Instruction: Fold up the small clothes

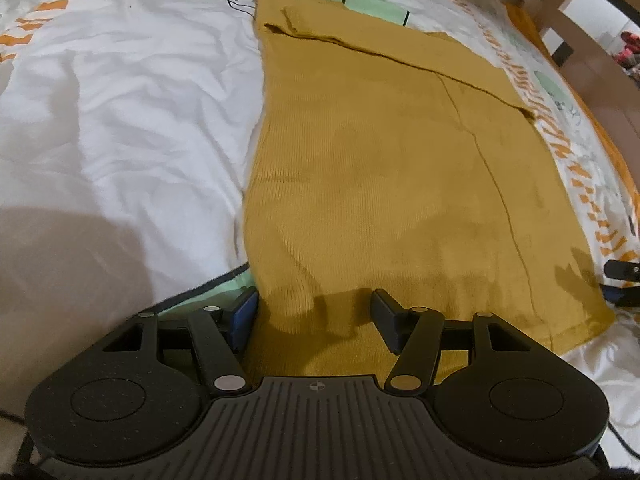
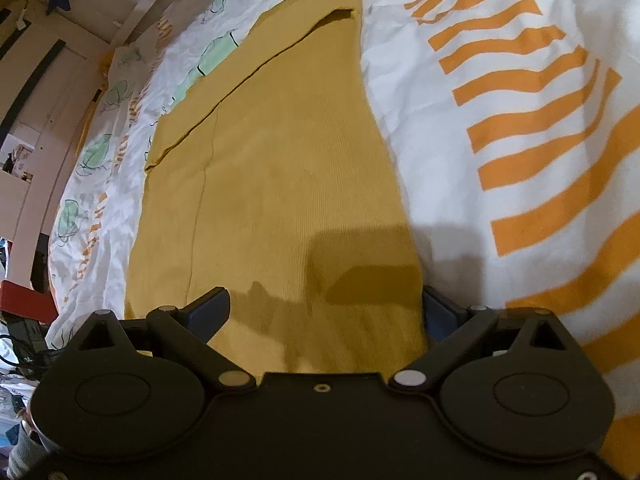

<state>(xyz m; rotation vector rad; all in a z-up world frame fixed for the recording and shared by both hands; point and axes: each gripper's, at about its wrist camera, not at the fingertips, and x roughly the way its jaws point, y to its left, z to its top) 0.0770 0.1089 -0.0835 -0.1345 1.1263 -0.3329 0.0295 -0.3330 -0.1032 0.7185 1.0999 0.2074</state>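
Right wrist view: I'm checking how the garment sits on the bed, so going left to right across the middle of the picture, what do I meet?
White wall → bedspread part with green scribbled patches → mustard knit garment → plain white bedspread → orange stripes.

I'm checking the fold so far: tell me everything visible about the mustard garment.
The mustard garment is a fine-ribbed knit, lying flat and lengthwise on the bedspread. One sleeve is folded diagonally across its far part, and a long seam or fold line runs down it. Its near hem lies between both open grippers' jaws.
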